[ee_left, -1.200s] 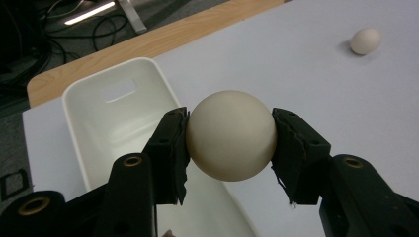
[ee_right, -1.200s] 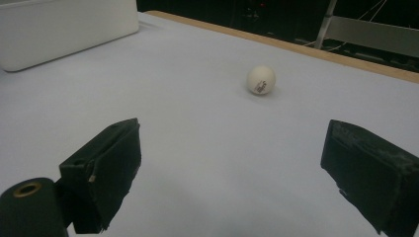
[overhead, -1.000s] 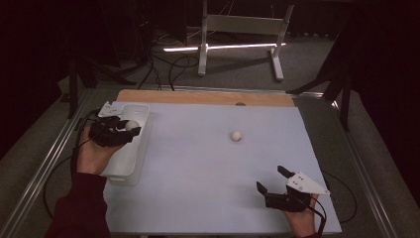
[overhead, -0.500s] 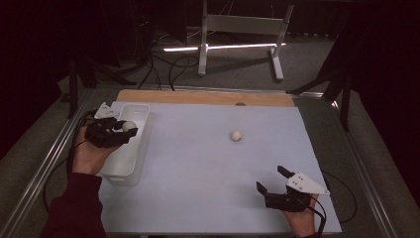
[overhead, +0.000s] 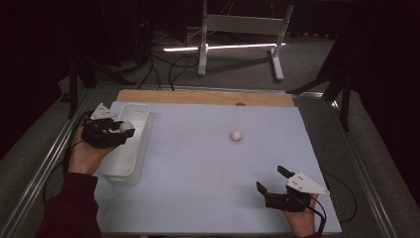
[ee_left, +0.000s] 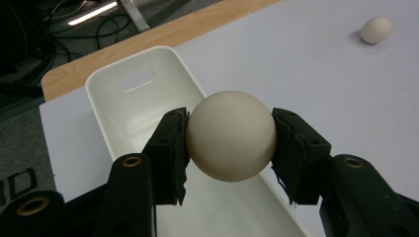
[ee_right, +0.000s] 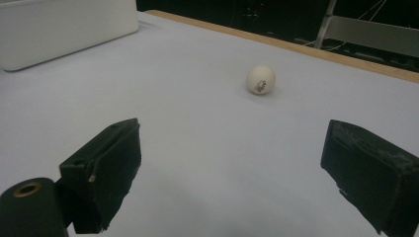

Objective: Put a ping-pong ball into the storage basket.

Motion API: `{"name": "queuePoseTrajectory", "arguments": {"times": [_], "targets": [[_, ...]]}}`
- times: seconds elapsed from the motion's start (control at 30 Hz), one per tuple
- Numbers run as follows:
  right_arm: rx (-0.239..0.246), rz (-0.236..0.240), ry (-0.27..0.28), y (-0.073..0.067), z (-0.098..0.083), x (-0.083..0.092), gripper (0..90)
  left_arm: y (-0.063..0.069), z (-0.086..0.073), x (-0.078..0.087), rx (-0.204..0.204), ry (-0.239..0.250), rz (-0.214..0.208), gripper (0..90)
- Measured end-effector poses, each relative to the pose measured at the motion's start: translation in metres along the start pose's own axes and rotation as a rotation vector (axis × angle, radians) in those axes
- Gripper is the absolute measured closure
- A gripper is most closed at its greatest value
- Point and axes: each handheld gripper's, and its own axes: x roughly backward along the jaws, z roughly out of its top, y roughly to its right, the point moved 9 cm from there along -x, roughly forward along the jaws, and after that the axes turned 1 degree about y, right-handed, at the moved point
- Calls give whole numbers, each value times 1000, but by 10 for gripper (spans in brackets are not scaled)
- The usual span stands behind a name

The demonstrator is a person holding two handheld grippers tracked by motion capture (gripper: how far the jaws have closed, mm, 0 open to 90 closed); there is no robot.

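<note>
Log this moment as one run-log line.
left gripper: shut on egg over white tray | right gripper: open, empty | second egg: on table

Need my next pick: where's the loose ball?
High view: the loose ball lies on the white mat, centre-right, apart from the tray and beyond the right gripper.

Left gripper (overhead: pixel 120 133) at 9 o'clock of high view, held up by left hand (overhead: pixel 86 156), jaws pointing toward 3 o'clock. Pads (ee_left: pixel 170 148) pressed tight on both sides of ball (ee_left: pixel 231 135). Left forearm in dark red sleeve (overhead: pixel 69 210) coming in from 7 o'clock. Right gripper (overhead: pixel 272 179) down at 5 o'clock, low, jaws spread wide and bare, pointing toward 10 o'clock. Right hand (overhead: pixel 300 218) at bottom edge, gripping from behind.
</note>
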Motion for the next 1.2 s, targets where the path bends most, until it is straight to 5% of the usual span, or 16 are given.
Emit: {"name": "queuePoseTrajectory", "arguments": {"times": [0.6,0.63,0.7,0.8,1.2], "targets": [[0,-2,0,0,0,0,81,-7,-6,4,6,-6,26,505],[1,-1,-1,0,0,0,81,-10,-6,4,13,-5,57,464],[2,-1,-1,0,0,0,81,-13,-3,4,36,11,95,202],[2,-1,0,0,0,0,81,-13,-1,5,54,29,93,84],[2,-1,3,0,1,0,81,0,6,2,43,55,51,53]]}}
